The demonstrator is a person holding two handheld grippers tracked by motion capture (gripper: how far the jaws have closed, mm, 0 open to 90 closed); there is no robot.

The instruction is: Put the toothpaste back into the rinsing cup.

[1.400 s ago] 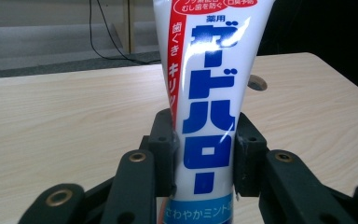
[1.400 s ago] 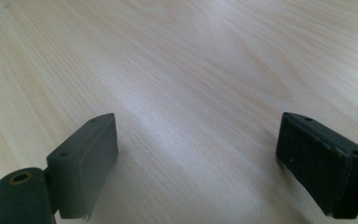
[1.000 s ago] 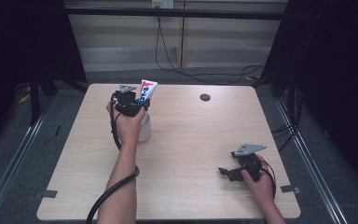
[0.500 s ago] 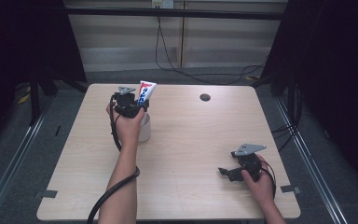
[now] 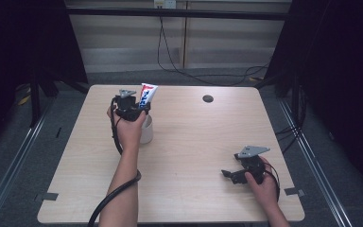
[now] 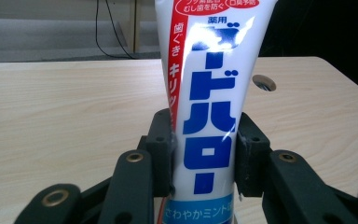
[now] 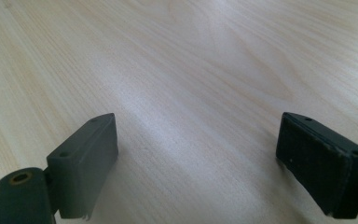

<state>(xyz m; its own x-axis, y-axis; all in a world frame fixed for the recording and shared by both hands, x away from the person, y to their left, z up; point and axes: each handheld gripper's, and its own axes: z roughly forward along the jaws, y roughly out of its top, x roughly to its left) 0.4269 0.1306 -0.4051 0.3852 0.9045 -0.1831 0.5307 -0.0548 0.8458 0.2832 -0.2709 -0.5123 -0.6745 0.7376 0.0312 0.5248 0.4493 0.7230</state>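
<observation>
A white toothpaste tube with blue and red print stands upright in my left gripper, which is shut on it above a white cup at the table's back left. In the left gripper view the tube rises between the two black jaws, pinched near its lower end, and my left gripper holds it tight. My right gripper rests low on the table near the front right, jaws wide apart. The right gripper has only bare wood between its jaws.
The light wooden table has a round cable hole at the back right. A black cable trails from the left hand along the forearm. Dark frames and a grey floor surround the table, with cables on the wall behind.
</observation>
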